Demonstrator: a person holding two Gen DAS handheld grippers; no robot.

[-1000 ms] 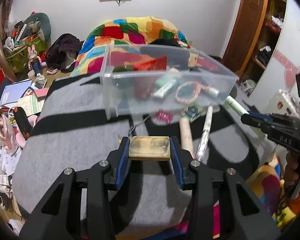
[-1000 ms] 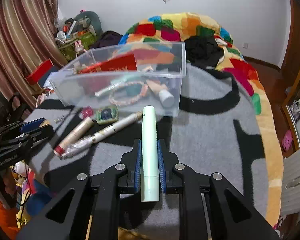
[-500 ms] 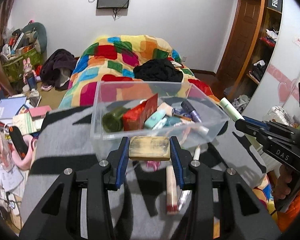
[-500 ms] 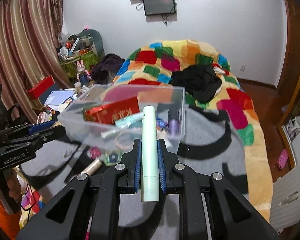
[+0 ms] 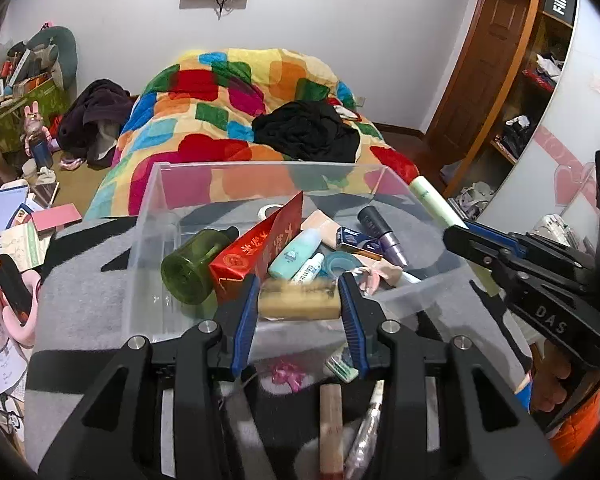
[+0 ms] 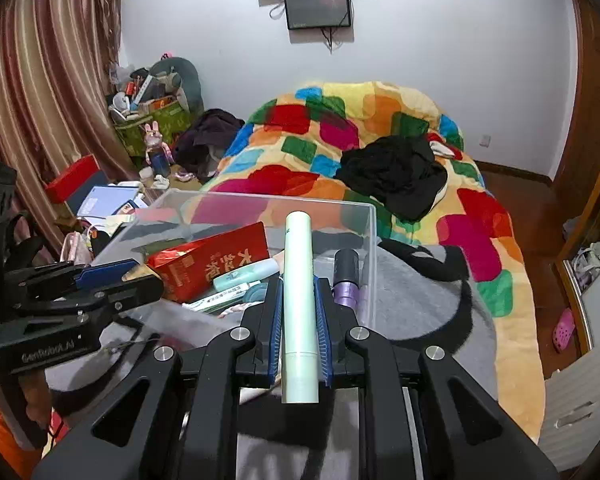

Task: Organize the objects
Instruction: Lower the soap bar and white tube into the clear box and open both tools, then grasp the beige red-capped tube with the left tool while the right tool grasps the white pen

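We see the left tool (image 5: 299,305) clenched on a tan block (image 5: 298,302), its blue pads pressing both ends; the block sits crosswise between them, just above the near wall of the clear plastic bin (image 5: 148,216). Beyond the block, inside the bin, lie a green bottle (image 5: 192,266) and a red carton (image 5: 260,252). The right tool (image 6: 299,334) grasps a pale green tube (image 6: 299,300) that runs lengthwise between its pads, its far end reaching over the bin (image 6: 370,240), beside a purple-capped bottle (image 6: 346,276).
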